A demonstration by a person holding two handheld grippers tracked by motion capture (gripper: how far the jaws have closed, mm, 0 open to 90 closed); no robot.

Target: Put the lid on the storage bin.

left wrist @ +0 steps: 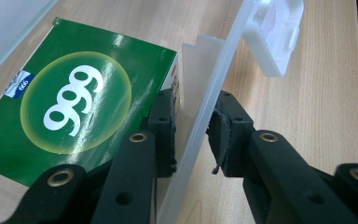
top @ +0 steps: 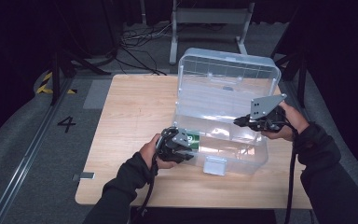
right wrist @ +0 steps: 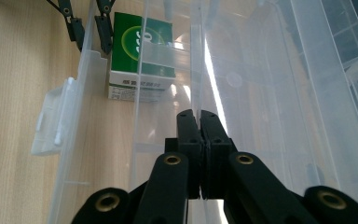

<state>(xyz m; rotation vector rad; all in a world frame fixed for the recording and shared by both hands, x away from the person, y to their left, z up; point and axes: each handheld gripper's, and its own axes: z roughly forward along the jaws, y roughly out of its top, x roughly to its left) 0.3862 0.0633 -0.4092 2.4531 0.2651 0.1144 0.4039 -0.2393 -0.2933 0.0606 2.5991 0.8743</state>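
Note:
A clear plastic box [top: 256, 156] stands on the wooden table with its lid [top: 228, 70] swung up at the back. A green carton marked 999 [left wrist: 74, 102] lies inside it, in the front left corner [top: 194, 138]. My left gripper [top: 189, 155] straddles the box's front wall [left wrist: 198, 126], one jaw inside against the carton and one outside, pressed onto the wall. My right gripper [top: 237, 122] hovers over the box's right half, its jaws [right wrist: 198, 114] shut pad to pad with nothing seen between them. The right gripper view also shows the carton [right wrist: 142, 44] and the left gripper [right wrist: 91, 25].
The box's white latch [top: 214, 164] hangs from the front wall, on the outside [left wrist: 275, 37]. Bare wooden tabletop [top: 130, 107] lies to the left of the box and along its front. A metal stand [top: 209, 16] and cables sit on the floor beyond the table.

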